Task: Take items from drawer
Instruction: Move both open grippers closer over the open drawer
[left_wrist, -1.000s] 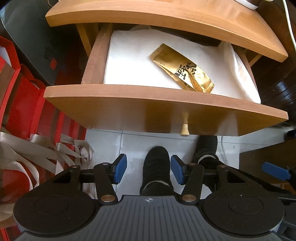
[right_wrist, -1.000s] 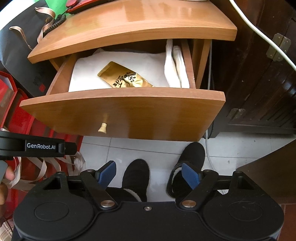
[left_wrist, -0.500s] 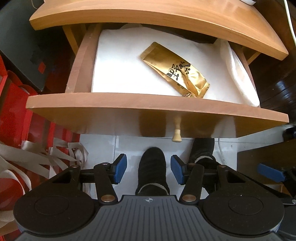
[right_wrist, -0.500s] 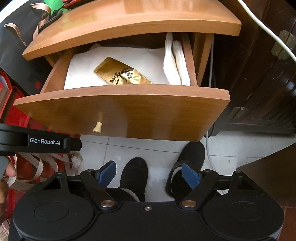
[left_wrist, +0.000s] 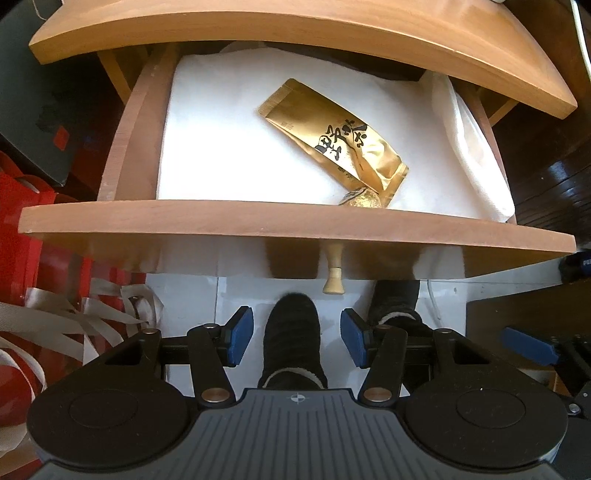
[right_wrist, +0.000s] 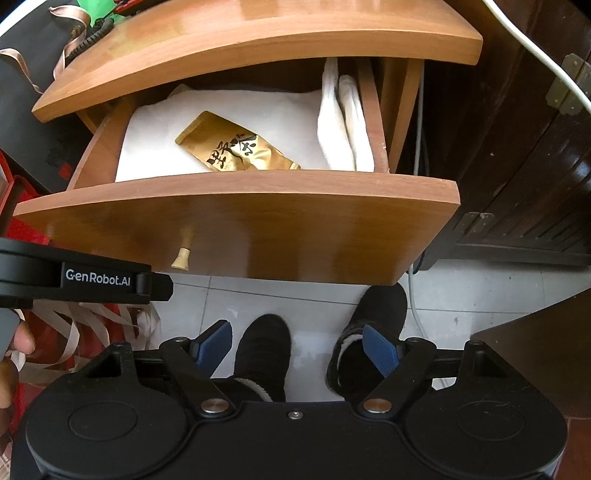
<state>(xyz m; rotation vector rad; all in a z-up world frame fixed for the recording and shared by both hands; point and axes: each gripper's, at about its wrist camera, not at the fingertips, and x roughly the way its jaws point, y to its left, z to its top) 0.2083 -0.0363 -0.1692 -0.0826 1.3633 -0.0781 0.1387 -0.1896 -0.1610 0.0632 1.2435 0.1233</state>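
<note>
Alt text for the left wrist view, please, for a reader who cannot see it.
An open wooden drawer lined with white cloth holds a gold foil packet with black characters, a small gold foil ball at its near end. Below, the left gripper is open and empty above the person's black slippers.

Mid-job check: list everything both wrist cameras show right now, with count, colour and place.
drawer: 1, light brown wood, pulled open under the cabinet top
drawer knob: 1, pale wood, on the drawer front
gold packet: 1, gold with black characters, on the white cloth
gold foil ball: 1, gold, behind the drawer front, by the packet's near end
white cloth: 1, white, lining the drawer
red bags: several, red, floor left of the drawer
white cable: 1, white, along the dark cabinet
boots: 2, black, on the tiles
left gripper: blue fingers open, empty
right gripper: blue fingers open, empty
</note>
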